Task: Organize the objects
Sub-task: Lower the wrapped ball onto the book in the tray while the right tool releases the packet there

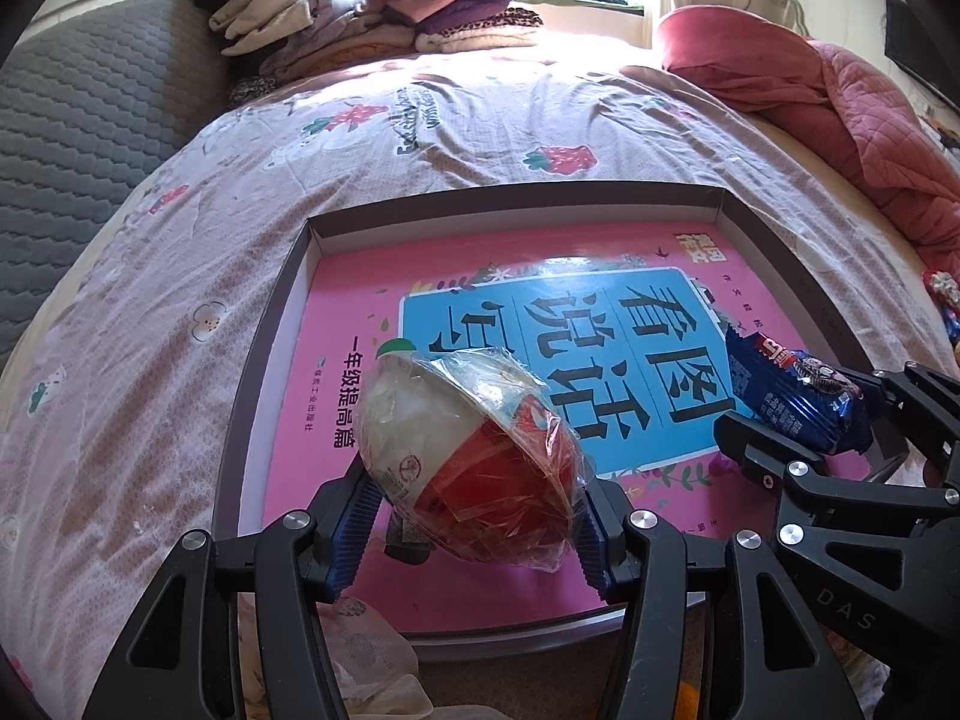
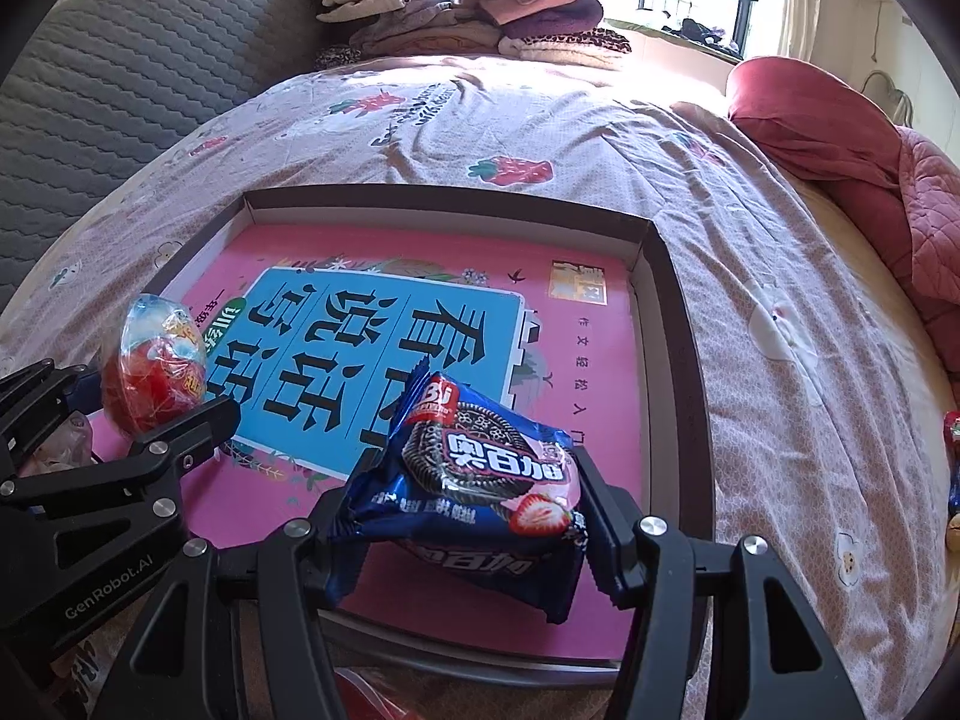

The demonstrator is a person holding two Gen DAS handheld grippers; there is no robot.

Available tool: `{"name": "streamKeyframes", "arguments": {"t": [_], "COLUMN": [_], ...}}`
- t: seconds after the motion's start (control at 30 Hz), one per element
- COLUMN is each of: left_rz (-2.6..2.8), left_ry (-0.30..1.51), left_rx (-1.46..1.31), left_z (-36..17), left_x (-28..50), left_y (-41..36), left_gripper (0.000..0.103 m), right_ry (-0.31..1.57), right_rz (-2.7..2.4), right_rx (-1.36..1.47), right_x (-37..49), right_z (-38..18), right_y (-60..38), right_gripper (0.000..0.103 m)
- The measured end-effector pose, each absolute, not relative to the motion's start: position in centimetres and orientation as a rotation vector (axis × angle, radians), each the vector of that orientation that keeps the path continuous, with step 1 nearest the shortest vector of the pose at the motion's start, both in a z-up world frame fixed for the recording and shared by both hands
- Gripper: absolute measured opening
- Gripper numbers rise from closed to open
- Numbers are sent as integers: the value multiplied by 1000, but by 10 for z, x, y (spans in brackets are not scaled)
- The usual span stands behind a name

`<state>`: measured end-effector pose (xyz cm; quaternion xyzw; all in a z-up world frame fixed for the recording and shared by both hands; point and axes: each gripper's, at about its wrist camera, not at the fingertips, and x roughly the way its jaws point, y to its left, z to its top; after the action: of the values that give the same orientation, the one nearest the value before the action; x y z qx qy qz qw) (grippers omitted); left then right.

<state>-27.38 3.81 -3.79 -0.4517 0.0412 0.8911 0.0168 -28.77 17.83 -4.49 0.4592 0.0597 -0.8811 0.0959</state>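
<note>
Left tool grips the wrapped egg; right tool grips the biscuit packet. Lower both flat into the box, low in frame, then release gently.

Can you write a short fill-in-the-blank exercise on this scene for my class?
1. The left gripper holds a plastic-wrapped toy ____.
2. The right gripper holds a blue packet of ____.
3. Both hover over a pink ____ lying in the shallow box.
4. The box sits on a ____.

Answers: egg; cookies; book; bed
</note>
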Motion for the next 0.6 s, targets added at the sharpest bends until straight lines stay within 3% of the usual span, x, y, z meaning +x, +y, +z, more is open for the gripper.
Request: {"name": "streamKeyframes", "arguments": {"t": [0.6], "left_rz": [2744], "left_ry": [137], "left_rx": [-1424], "left_z": [-35], "left_x": [-272], "left_y": [39], "left_gripper": [74], "right_ry": [166], "right_rz": [-2623], "right_rx": [1328], "right_x": [-284], "right_z": [-30], "right_y": [181], "right_gripper": [60]}}
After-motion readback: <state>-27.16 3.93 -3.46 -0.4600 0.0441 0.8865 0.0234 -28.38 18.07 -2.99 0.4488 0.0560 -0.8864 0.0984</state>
